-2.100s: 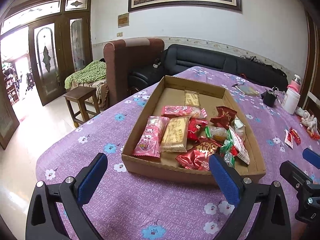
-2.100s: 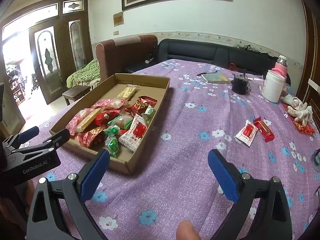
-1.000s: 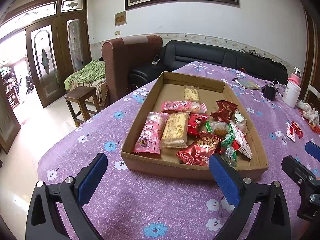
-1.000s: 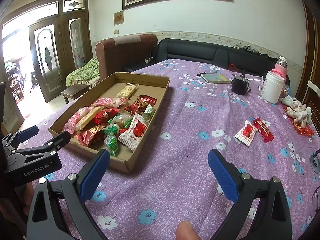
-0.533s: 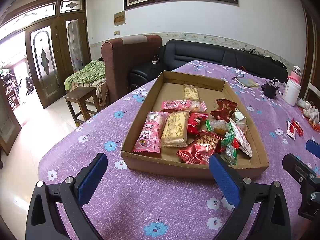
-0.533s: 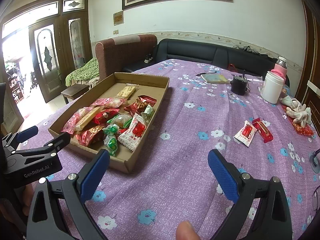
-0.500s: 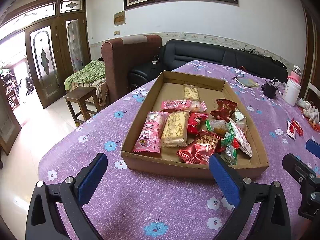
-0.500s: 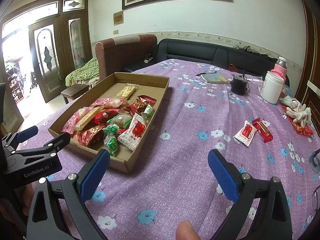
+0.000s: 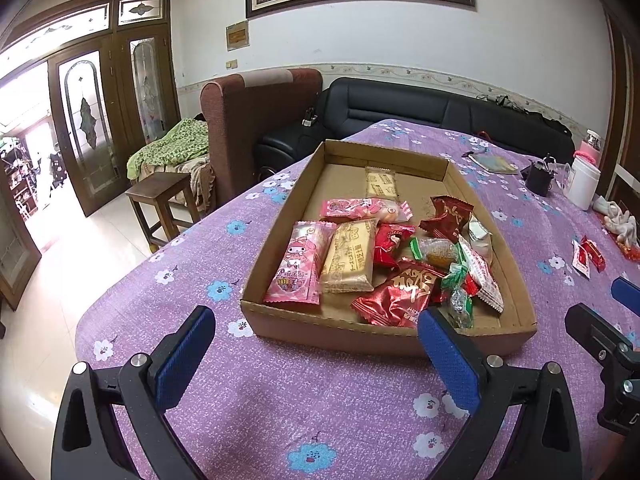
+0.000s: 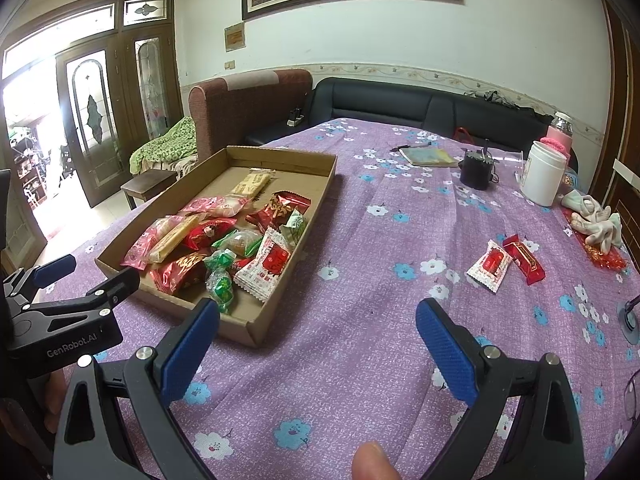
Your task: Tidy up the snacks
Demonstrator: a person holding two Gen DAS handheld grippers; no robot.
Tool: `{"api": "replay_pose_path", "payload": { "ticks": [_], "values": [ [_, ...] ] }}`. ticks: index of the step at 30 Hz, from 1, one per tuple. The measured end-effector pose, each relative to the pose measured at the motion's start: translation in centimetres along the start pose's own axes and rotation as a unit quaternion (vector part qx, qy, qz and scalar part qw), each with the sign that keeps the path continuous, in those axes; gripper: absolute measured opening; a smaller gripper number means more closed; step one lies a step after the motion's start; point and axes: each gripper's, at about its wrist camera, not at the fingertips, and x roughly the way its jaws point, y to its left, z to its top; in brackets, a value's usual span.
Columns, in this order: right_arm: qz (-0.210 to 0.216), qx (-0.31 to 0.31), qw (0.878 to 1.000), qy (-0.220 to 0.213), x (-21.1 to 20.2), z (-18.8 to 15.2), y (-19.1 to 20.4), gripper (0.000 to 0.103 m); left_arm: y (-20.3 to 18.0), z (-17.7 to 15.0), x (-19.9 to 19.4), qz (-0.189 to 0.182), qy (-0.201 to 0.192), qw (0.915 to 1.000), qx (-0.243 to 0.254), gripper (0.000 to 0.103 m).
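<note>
A shallow cardboard tray (image 9: pixel 352 334) (image 10: pixel 276 308) on the purple flowered tablecloth holds several snack packets, among them a pink My Melody packet (image 9: pixel 300 264) and a red foil packet (image 9: pixel 396 294). Two loose packets lie on the cloth to the right: a white-and-red one (image 10: pixel 490 266) and a red bar (image 10: pixel 524 259); both show small in the left wrist view (image 9: pixel 586 255). My left gripper (image 9: pixel 316 354) is open and empty, just before the tray's near wall. My right gripper (image 10: pixel 318 340) is open and empty over bare cloth, right of the tray's near corner.
At the far right stand a white jar (image 10: pixel 546 172), a black cup (image 10: pixel 476 170), a notebook (image 10: pixel 428 157) and crumpled gloves (image 10: pixel 596 218). A sofa (image 9: pixel 400 110) and armchair (image 9: pixel 248 120) lie beyond the table's far edge. A wooden stool (image 9: pixel 160 196) stands on the floor, left.
Both grippers have stayed open and drifted only slightly; the view of the tray has barely shifted. No snack has moved.
</note>
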Motion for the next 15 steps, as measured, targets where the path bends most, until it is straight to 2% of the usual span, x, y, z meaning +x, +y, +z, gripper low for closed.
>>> {"api": "replay_pose_path", "payload": {
  "ticks": [15],
  "values": [
    [0.000,0.000,1.000,0.000,-0.07,0.04,-0.17,0.099,-0.08,-0.07,-0.26,0.003,-0.004,1.0000,0.006,0.102]
  ]
}}
